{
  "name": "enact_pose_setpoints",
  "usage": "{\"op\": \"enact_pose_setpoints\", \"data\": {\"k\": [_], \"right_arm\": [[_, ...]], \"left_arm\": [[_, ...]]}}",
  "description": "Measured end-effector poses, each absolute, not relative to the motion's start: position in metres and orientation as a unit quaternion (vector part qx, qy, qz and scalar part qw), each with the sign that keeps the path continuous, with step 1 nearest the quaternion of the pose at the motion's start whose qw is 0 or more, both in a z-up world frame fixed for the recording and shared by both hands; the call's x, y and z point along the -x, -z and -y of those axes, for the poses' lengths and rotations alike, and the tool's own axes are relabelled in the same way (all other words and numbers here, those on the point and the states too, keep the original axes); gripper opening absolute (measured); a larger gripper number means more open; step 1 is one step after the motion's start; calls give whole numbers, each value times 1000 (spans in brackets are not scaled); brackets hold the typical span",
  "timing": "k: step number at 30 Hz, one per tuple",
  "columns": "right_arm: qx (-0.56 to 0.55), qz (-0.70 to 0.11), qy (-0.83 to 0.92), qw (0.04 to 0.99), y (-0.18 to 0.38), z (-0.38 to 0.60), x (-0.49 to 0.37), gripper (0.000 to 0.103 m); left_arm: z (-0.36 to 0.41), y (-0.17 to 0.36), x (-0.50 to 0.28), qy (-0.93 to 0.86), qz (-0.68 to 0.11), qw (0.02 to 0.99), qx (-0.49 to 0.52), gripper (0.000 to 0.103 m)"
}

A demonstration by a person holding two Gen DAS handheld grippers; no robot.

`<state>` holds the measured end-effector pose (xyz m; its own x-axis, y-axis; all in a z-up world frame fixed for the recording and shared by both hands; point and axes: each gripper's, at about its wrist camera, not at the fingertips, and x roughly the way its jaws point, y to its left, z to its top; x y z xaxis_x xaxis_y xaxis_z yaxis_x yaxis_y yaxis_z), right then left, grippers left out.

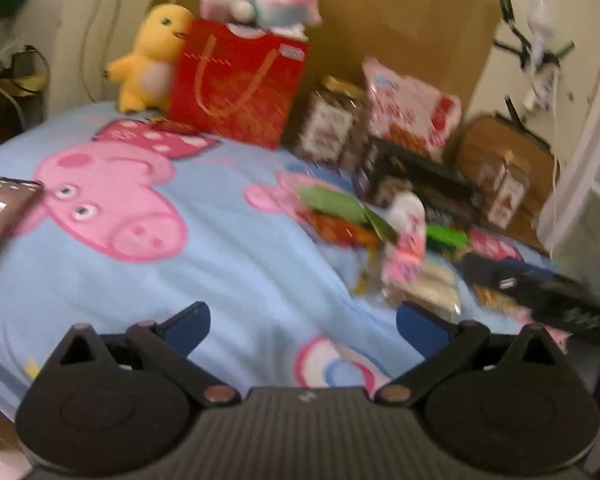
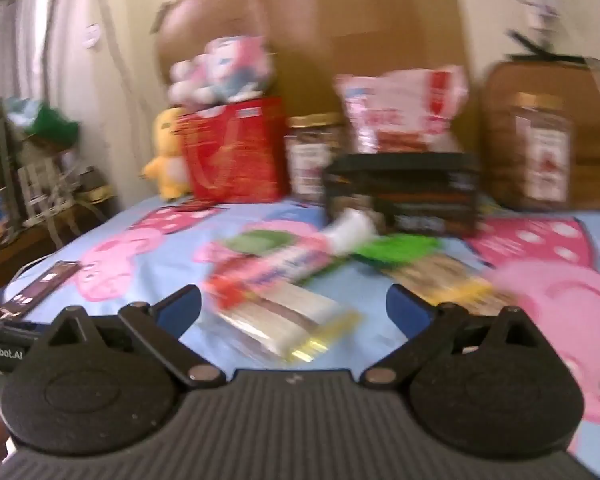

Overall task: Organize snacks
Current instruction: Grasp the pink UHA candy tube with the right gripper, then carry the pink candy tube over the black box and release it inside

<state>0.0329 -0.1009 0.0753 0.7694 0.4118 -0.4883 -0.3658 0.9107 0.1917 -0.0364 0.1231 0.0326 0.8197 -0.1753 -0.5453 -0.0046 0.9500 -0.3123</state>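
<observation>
Loose snack packets lie in a pile (image 1: 380,232) on the blue cartoon bedsheet (image 1: 220,248), right of centre in the left wrist view. A pink and white packet (image 1: 406,240) stands out among them, beside a green one (image 1: 446,237). In the right wrist view the pile includes a clear pack of wafers (image 2: 284,316), a pink packet (image 2: 284,264) and a green packet (image 2: 396,250). My left gripper (image 1: 302,326) is open and empty above bare sheet. My right gripper (image 2: 294,312) is open, just above the wafer pack, apart from it.
At the back stand a red gift bag (image 1: 236,88), a yellow plush chick (image 1: 150,60), two jars (image 1: 328,128) (image 2: 542,152), a black snack box (image 2: 404,192) and a pink bag (image 2: 404,108). A phone (image 1: 4,208) lies at the sheet's left. Cardboard (image 1: 380,20) leans behind.
</observation>
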Motion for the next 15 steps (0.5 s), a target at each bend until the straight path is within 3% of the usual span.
{"op": "enact_pose_setpoints", "data": {"k": [6, 8, 10, 11, 15], "right_arm": [[-11, -297, -209, 932, -57, 61, -67, 95], [-24, -319, -218, 922, -51, 68, -71, 56], [-52, -318, -222, 920, -52, 82, -68, 38], [-59, -317, -218, 921, -53, 91, -65, 32], [-69, -319, -200, 924, -55, 130, -51, 26]], "left_arm": [[-133, -36, 42, 41, -285, 947, 142, 103], [-130, -35, 41, 46, -284, 948, 137, 103], [-127, -35, 36, 57, -285, 948, 131, 103], [-124, -35, 32, 65, -286, 947, 128, 103], [-105, -45, 9, 111, -286, 944, 121, 103]]}}
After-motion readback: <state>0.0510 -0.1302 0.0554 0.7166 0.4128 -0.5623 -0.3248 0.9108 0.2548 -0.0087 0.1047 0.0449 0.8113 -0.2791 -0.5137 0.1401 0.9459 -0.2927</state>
